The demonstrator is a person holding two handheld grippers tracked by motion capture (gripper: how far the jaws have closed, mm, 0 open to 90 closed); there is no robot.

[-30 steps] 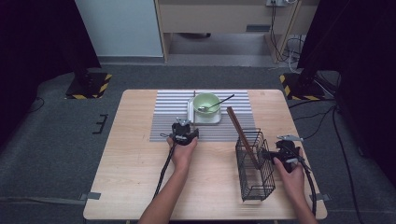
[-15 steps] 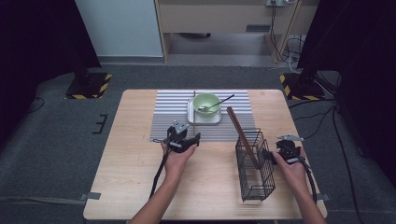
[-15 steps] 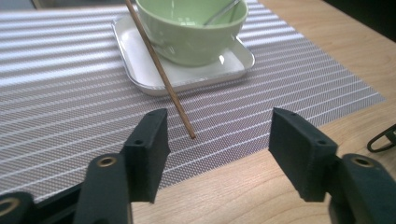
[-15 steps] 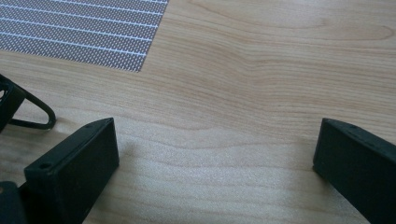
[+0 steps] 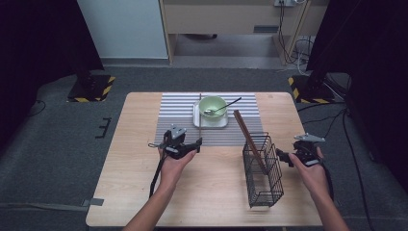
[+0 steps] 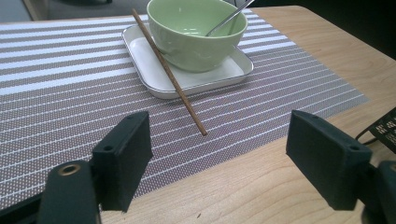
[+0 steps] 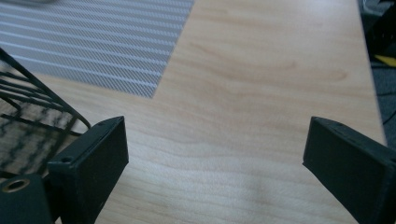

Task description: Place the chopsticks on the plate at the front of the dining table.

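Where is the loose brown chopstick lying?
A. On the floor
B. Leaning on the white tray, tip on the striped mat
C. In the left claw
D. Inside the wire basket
B: the chopstick rests across the white tray rim beside the green bowl, its tip on the striped mat.

The person's left forearm (image 5: 151, 207) rises from six o'clock, its hand around the black two-jaw left gripper (image 5: 198, 143), jaws wide apart and aimed toward two o'clock. At four o'clock, the right hand (image 5: 310, 168) holds the black right gripper (image 5: 281, 157), jaws spread, aimed toward nine o'clock.
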